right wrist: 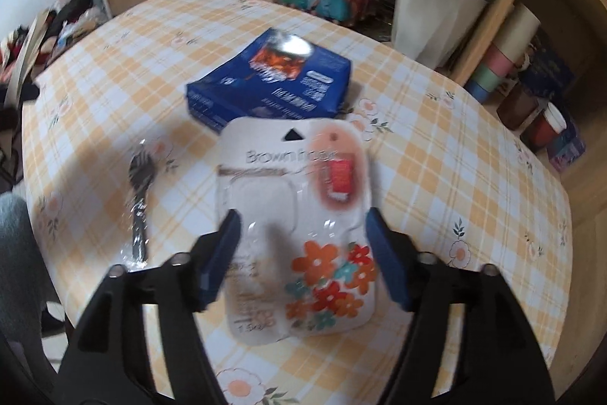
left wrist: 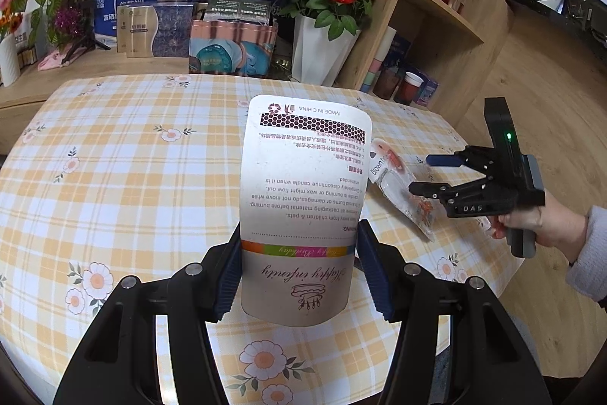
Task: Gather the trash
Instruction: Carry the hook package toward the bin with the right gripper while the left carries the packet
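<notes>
My left gripper (left wrist: 299, 276) is shut on a tan paper candle card (left wrist: 303, 200), holding it upright above the checked tablecloth (left wrist: 114, 177). My right gripper (right wrist: 303, 260) is open, its fingers either side of a clear blister pack with flower print (right wrist: 299, 226) that lies flat on the table. The same pack (left wrist: 402, 185) and the right gripper (left wrist: 436, 173) show at the right of the left wrist view. A blue box (right wrist: 269, 82) lies behind the pack. A plastic-wrapped spoon (right wrist: 138, 200) lies to its left.
A white vase of red roses (left wrist: 322, 52) and stacked boxes (left wrist: 231, 44) stand behind the table. A wooden shelf unit (left wrist: 436, 6) with cups (left wrist: 409, 88) stands at the right. The table's right edge (right wrist: 565, 215) is near the pack.
</notes>
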Demonstrator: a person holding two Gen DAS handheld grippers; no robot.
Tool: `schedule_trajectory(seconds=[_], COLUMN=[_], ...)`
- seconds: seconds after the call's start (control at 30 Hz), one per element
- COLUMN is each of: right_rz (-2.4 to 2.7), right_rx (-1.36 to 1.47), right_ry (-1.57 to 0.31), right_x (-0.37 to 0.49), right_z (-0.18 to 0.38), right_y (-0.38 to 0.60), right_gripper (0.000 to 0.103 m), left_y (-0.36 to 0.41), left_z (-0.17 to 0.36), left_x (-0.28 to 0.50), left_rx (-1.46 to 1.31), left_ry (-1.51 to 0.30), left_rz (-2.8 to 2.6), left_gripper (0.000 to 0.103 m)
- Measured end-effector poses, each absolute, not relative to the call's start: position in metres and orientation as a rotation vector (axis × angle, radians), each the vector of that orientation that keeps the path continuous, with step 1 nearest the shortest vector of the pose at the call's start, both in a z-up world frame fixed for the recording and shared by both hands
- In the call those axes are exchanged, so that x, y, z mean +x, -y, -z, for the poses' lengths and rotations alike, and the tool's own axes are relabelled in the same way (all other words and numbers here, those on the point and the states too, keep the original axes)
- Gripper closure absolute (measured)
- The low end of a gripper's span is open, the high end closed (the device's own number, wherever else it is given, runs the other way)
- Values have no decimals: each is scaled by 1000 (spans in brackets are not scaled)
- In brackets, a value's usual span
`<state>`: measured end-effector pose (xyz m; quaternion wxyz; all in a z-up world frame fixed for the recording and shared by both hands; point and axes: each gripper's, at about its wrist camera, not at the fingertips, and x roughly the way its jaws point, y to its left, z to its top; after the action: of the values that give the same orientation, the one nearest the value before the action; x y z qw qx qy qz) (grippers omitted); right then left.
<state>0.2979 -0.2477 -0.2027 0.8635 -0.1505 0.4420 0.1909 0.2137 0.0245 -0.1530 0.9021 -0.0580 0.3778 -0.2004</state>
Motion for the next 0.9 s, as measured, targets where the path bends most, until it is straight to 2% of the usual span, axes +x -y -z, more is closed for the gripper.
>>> schedule_trajectory(seconds=[0.13, 0.27, 0.4, 0.5, 0.53, 0.57, 0.67, 0.9], right_rz=[-429, -380, -291, -247, -242, -235, -226, -224], right_rx=[-325, -409, -314, -234, -216, -195, -192, -180], right_ry=[-915, -938, -941, -961, -963, -964, -936, -825], right_x=[284, 281, 295, 305, 306, 307, 304, 280], right_z=[209, 234, 244, 244, 242, 238, 224, 183], right_y=[235, 209, 212, 224, 227, 232, 241, 253], right_gripper=[11, 11, 13, 27, 34, 46, 68, 70], left_y=[-24, -19, -16, -20, -23, -25, -29, -29], left_z=[155, 157, 159, 158, 158, 157, 153, 139], left_x=[216, 218, 214, 211, 209, 208, 204, 189], left_rx=[-141, -152, -140, -144, -146, -147, -152, -155], left_ry=[-779, -779, -787, -788, -787, -784, -777, -753], left_rz=[421, 430, 435, 427, 422, 417, 406, 407], left_gripper=[48, 48, 48, 48, 48, 48, 48, 48])
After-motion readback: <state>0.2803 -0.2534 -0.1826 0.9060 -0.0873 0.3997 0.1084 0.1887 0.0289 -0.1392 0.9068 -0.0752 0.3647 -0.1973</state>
